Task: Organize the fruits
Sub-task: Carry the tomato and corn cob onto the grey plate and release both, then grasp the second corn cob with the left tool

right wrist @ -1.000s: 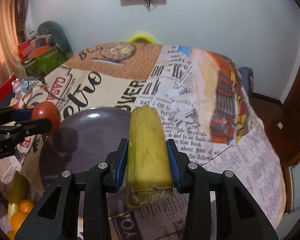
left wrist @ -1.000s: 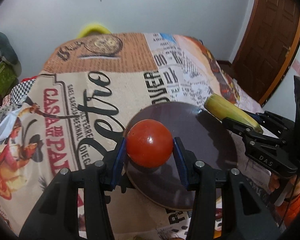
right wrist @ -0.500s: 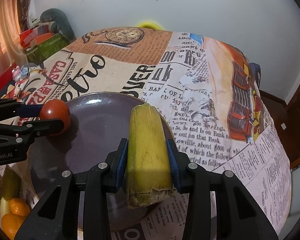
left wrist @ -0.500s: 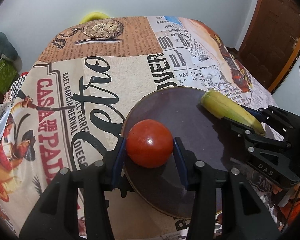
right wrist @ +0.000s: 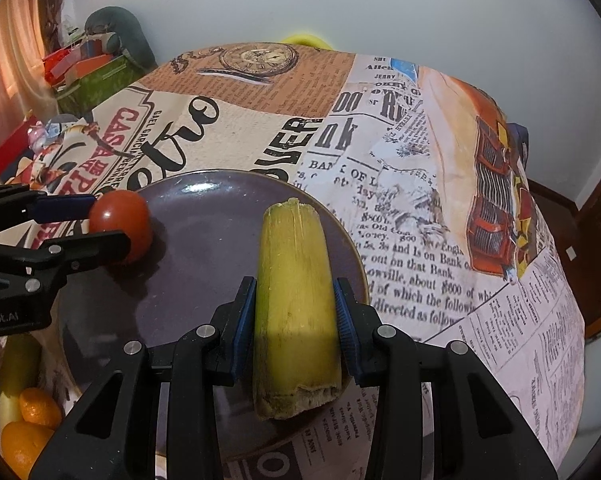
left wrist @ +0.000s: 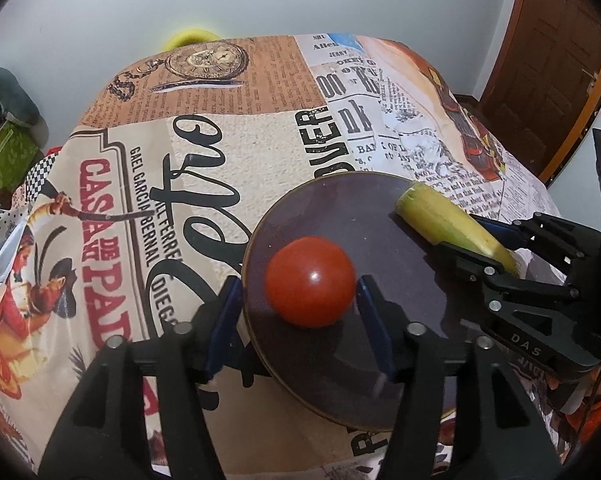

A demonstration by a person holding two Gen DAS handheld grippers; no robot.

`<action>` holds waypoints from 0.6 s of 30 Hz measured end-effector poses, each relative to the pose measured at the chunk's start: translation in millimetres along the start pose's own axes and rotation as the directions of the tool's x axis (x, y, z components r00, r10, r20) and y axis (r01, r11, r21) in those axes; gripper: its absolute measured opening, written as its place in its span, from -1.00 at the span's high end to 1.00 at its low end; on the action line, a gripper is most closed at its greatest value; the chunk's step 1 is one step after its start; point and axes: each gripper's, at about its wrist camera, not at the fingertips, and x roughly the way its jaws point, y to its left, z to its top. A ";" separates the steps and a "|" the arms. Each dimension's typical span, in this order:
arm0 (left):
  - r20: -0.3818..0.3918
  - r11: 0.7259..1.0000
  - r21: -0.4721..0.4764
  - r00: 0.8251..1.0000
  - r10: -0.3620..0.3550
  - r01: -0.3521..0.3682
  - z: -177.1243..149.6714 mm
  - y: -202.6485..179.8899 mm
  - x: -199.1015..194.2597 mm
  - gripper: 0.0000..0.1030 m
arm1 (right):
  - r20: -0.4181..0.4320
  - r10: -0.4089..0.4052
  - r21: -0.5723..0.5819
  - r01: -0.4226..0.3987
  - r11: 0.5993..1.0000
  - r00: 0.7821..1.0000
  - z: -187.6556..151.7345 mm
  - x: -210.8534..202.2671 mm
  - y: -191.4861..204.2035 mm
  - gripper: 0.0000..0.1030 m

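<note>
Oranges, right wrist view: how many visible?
2, both at the bottom-left edge beside the plate: one orange sits above, the other just below it, cut by the frame rim. More may be hidden past the edge or behind the left tool.

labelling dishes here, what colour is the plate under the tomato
Dark purple-brown plate, glossy, seen best from the right wrist view.

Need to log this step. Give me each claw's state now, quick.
Left claw: opening, tomato between its fingers over the plate, pads off it.
Right claw: closed on the yellow-green fruit piece.
</note>
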 end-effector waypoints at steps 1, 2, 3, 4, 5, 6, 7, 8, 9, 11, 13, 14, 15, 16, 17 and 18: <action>0.001 1.000 0.001 1.000 0.002 -0.002 -0.6 -0.2 -1.4 -0.16 | 0.002 0.007 0.003 -0.007 1.000 1.000 -0.3 -2.3 -0.1 0.31; 0.001 1.000 -0.001 1.000 0.006 -0.006 -1.2 0.2 -3.3 -0.16 | 0.004 0.015 0.007 -0.015 1.000 1.000 -0.6 -5.3 -0.2 0.31; 0.007 1.000 -0.005 1.000 0.007 -0.007 -2.1 0.8 -7.0 -0.16 | 0.013 0.021 0.014 -0.021 1.000 1.000 -0.9 -10.3 -0.4 0.31; 0.019 1.000 -0.007 1.000 0.006 -0.006 -2.9 1.4 -12.7 -0.16 | 0.029 0.020 0.020 -0.021 1.000 0.999 -1.3 -17.0 -0.5 0.31; 0.028 1.000 -0.008 1.000 0.007 -0.007 -3.4 1.9 -17.8 -0.16 | 0.041 0.018 0.022 -0.019 1.000 0.999 -1.4 -22.8 -0.6 0.30; 0.038 1.000 -0.009 0.999 0.009 -0.009 -3.8 2.3 -23.5 -0.16 | 0.051 0.019 0.024 -0.021 0.999 0.999 -1.5 -27.7 -0.8 0.30; 0.050 1.000 -0.009 0.999 0.012 -0.012 -4.1 2.5 -30.0 -0.16 | 0.062 0.022 0.027 -0.024 0.999 0.998 -1.5 -34.5 -1.1 0.30; 0.066 1.000 -0.008 0.998 0.018 -0.018 -5.2 2.9 -38.8 -0.16 | 0.070 0.022 0.029 -0.024 0.999 0.997 -1.3 -40.3 -1.1 0.30; 0.077 1.000 -0.007 0.997 0.024 -0.023 -5.8 3.2 -45.1 -0.16 | 0.079 0.021 0.029 -0.024 0.999 0.997 -1.3 -46.1 -1.0 0.29; 0.101 0.999 -0.006 0.994 0.037 -0.036 -8.7 4.2 -60.9 -0.16 | 0.098 0.017 0.026 -0.019 0.999 0.995 -2.0 -58.2 0.7 0.29; 0.117 0.999 -0.012 0.992 0.039 -0.038 -12.8 5.8 -75.8 -0.17 | 0.113 0.014 0.018 -0.016 1.000 0.994 -3.8 -69.7 3.7 0.29; 0.124 0.999 -0.016 0.992 0.038 -0.036 -14.9 6.6 -81.9 -0.17 | 0.117 0.014 0.016 -0.016 1.000 0.993 -5.0 -73.8 5.5 0.29; 0.132 0.999 -0.021 0.990 0.039 -0.036 -17.8 7.2 -89.0 -0.16 | 0.122 0.017 0.011 -0.018 1.000 0.992 -6.4 -79.9 7.8 0.29; 0.141 0.999 -0.022 0.989 0.039 -0.036 -21.2 7.0 -95.5 -0.16 | 0.128 0.017 0.005 -0.018 1.000 0.992 -8.0 -85.7 10.2 0.29; 0.152 0.999 -0.020 0.988 0.040 -0.038 -24.4 6.7 -103.1 -0.16 | 0.136 0.016 -0.002 -0.016 1.000 0.991 -9.8 -91.8 13.1 0.29; 0.164 0.999 -0.017 0.985 0.047 -0.044 -28.4 5.7 -111.3 -0.16 | 0.146 0.011 -0.011 -0.009 1.000 0.989 -12.2 -99.9 17.3 0.29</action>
